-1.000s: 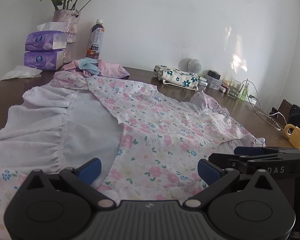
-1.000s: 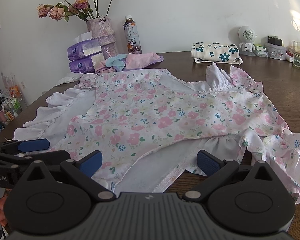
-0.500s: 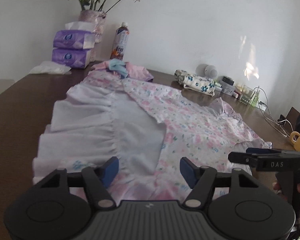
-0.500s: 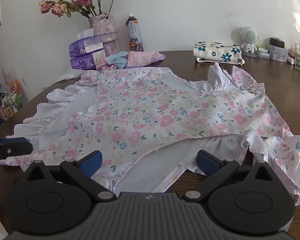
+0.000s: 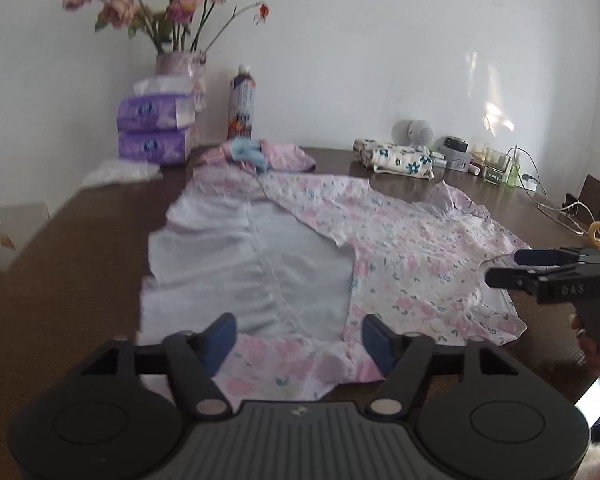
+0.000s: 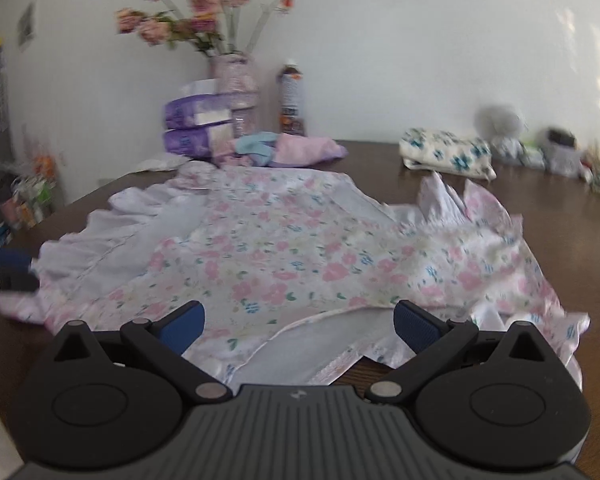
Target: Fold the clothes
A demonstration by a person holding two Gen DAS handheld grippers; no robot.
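your left claw (image 5: 296, 338) and right claw (image 6: 298, 326) both gape, empty, over the floral dress (image 6: 284, 256) spread on the counter (image 5: 80, 240). it looks light, limp and slippery; pinch the near ruffled hem.

You face a plain white wall (image 5: 380, 60) behind a dark brown wooden table (image 5: 72, 248); patches of sunlight (image 5: 498, 118) fall on the wall at your right; a vase of pink flowers (image 5: 180, 62) stands at the table's far edge, beside stacked purple tissue packs (image 5: 154, 132) and a bottle (image 5: 242, 106); small clutter and a white cable (image 5: 540, 196) line the far right; everything looks slightly blurred.
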